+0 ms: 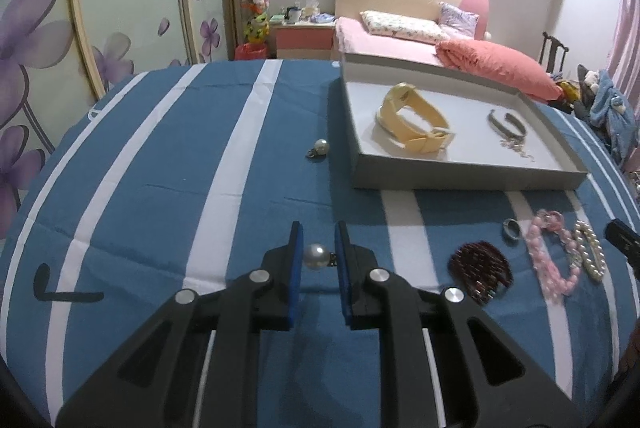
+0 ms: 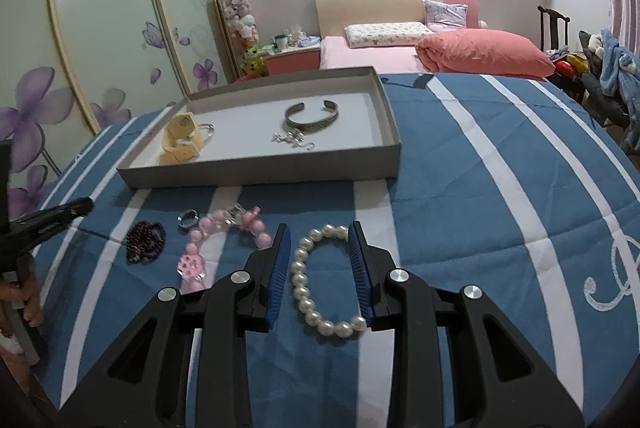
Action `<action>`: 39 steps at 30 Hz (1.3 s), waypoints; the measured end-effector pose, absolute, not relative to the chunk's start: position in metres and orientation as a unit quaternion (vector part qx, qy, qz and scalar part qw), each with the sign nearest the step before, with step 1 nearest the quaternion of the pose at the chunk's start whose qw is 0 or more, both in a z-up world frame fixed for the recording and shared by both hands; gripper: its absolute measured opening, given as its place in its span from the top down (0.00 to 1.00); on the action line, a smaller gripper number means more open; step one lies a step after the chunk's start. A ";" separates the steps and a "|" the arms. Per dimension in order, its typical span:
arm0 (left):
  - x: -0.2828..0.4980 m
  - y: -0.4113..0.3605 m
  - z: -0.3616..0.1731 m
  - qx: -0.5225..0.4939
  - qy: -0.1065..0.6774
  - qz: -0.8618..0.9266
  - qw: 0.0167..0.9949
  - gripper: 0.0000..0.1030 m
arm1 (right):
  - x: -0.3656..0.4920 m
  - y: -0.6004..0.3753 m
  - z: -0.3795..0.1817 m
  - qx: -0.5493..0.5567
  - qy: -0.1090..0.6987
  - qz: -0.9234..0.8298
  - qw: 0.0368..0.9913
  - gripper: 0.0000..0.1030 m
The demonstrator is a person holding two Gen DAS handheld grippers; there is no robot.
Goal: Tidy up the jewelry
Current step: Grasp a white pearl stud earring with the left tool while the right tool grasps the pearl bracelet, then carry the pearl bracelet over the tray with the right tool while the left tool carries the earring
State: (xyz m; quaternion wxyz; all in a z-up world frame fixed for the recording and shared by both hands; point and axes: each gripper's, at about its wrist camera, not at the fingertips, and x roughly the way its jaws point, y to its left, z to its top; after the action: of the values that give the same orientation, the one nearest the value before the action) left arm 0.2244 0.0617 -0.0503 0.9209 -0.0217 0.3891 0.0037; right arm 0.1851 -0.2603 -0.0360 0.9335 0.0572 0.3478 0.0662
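Nearest the left wrist camera, the left gripper (image 1: 318,248) has its blue pads drawn close on a pearl earring (image 1: 317,256), which sits pinched between them with its small dark fitting against the right pad; I judge it is being carried toward the box. Its twin, a second pearl earring (image 1: 319,147), lies on the blue-and-white striped cloth (image 1: 160,196) just beside the left wall of the grey box (image 1: 460,178), so the pair will probably be reunited inside. That box already holds a cream watch (image 1: 412,118) on the left and a silver cuff bracelet (image 1: 507,122) with a small silver chain (image 1: 516,145) on the right, which suggests it is the sorting tray.

Pieces not yet sorted lie in a row on the cloth in front of the box: a dark red beaded bracelet (image 1: 482,268), a silver ring (image 1: 512,228), a pink bead bracelet (image 1: 554,252), and a white pearl bracelet (image 2: 320,280). The right gripper (image 2: 318,244) straddles this last one: its jaws stand partly apart, the left pad clear of the beads, the right pad touching or nearly touching the strand. I cannot tell whether it presses; it looks poised to take the bracelet next.
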 end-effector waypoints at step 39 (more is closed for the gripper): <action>0.193 0.028 -0.031 -0.013 0.356 -0.049 0.933 0.84 | 0.176 -0.276 -0.006 0.082 0.300 0.096 0.946 0.90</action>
State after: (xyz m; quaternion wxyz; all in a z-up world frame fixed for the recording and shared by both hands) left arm 0.1927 0.0282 -0.0310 0.9332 -0.0129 0.3559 -0.0487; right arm 0.1764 -0.2763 -0.0061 0.9456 0.0824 0.3000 0.0957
